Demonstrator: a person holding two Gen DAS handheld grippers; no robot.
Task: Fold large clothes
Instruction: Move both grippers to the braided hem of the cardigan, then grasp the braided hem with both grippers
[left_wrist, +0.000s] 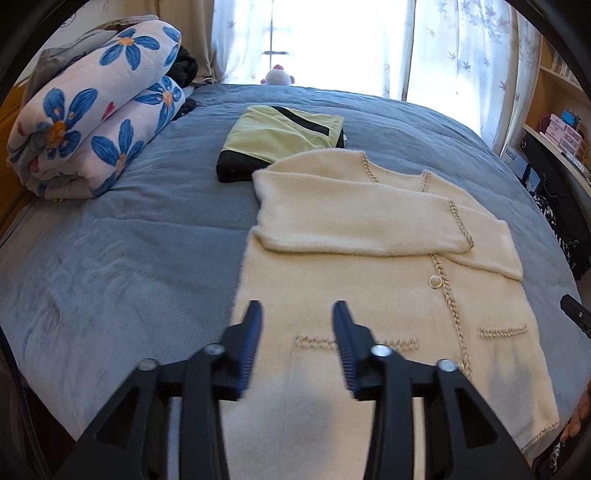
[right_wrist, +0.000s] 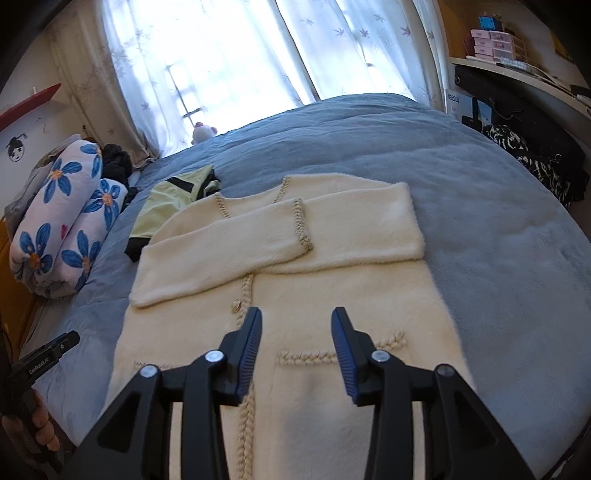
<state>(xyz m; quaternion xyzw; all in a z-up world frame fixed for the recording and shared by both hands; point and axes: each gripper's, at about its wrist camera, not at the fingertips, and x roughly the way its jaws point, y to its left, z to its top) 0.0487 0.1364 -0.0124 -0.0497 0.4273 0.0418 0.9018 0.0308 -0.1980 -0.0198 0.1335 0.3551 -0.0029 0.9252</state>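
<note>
Cream fuzzy cardigan lies flat on grey-blue bedspread, both sleeves folded across the chest, braided trim down the front, 1 round button visible, 2 braid-edged pockets low on the body. Left gripper hangs above the lower left part of the cardigan, jaws partly apart, nothing between the blue pads, not touching fabric. Right gripper same: above the lower right part near a pocket, jaws partly apart, empty. Folded yellow-green and black garment sits just beyond the cardigan collar, touching or slightly under it. Rolled blue-flower blanket at the left bed edge. Small plush toy at the far edge by the sheer curtains. Shelves to the right.
</note>
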